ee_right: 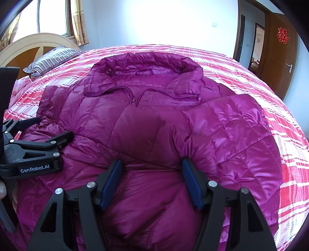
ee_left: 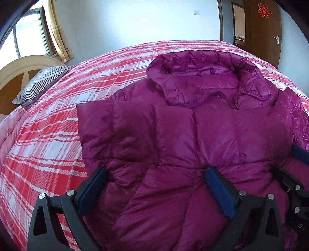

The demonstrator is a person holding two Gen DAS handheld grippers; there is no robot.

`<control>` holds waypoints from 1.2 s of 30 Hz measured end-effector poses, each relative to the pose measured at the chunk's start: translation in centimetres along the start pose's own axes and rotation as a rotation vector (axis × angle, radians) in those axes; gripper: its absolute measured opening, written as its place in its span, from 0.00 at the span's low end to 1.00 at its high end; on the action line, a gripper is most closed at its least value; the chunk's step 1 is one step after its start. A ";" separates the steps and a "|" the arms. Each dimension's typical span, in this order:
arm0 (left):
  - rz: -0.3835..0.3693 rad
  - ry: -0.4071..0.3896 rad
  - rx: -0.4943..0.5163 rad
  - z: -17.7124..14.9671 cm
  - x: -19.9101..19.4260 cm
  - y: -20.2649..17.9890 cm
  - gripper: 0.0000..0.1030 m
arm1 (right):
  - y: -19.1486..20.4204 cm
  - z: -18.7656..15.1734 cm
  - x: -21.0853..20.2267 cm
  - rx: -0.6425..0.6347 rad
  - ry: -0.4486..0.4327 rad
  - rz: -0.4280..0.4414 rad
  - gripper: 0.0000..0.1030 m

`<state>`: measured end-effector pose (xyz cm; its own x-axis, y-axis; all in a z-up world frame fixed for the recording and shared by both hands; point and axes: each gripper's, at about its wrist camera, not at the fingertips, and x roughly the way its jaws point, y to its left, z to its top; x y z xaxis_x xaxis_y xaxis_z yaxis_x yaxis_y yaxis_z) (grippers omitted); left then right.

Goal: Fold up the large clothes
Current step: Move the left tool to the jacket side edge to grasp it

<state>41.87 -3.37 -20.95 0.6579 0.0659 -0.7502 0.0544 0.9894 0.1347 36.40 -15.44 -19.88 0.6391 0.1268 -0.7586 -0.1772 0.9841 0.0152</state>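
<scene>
Bedroom. Bed (ee_left: 58,135) is covered with a red and white plaid sheet. A striped pillow (ee_left: 41,85) lies at the head end, against a curved cream headboard (ee_left: 23,65) with brown panels. The window (ee_left: 29,34) behind the headboard admits strong daylight; a yellowish curtain (ee_left: 59,38) hangs beside it. Walls are plain white, with a switch plate (ee_left: 196,12). A brown wooden door (ee_left: 264,38) with a metal handle bears a red paper decoration (ee_left: 264,10).
</scene>
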 end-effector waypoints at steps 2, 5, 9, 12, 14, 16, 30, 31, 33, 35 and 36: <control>0.005 -0.003 0.001 -0.1 0.1 -0.1 0.99 | 0.1 0.0 0.1 -0.003 0.000 -0.004 0.65; 0.007 -0.004 0.002 -0.1 0.2 -0.2 0.99 | 0.2 0.0 0.1 -0.008 0.001 -0.011 0.65; 0.004 -0.002 -0.002 -0.2 0.3 -0.1 0.99 | 0.2 0.0 0.1 -0.011 0.001 -0.015 0.65; -0.001 -0.004 -0.007 -0.2 0.3 0.0 0.99 | 0.3 0.0 0.2 -0.016 0.002 -0.020 0.65; -0.010 -0.004 -0.013 -0.1 0.2 0.1 0.99 | 0.3 0.0 0.2 -0.017 0.003 -0.022 0.65; -0.032 -0.007 -0.033 0.0 -0.3 0.8 0.99 | 0.3 0.0 0.2 -0.018 0.002 -0.023 0.65; -0.079 -0.195 0.026 10.8 -2.0 2.9 0.99 | 0.4 0.0 0.0 -0.014 -0.008 -0.014 0.66; -0.083 -0.183 0.050 11.7 -0.8 2.3 0.99 | 0.4 -0.1 -0.1 -0.014 -0.009 -0.013 0.66; -0.064 -0.164 0.107 13.1 1.8 1.1 0.99 | 0.4 -0.1 -0.1 -0.012 -0.011 -0.010 0.66; -0.044 -0.156 0.129 14.1 3.9 0.4 0.98 | 0.4 -0.1 -0.2 -0.010 -0.012 -0.007 0.66; -0.041 -0.148 0.143 14.4 4.8 0.0 0.94 | 0.5 -0.1 -0.2 -0.010 -0.013 -0.007 0.66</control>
<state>55.84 -4.89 -15.25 0.7557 -0.0041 -0.6549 0.1823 0.9618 0.2043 36.09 -15.01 -19.80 0.6497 0.1220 -0.7504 -0.1806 0.9835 0.0035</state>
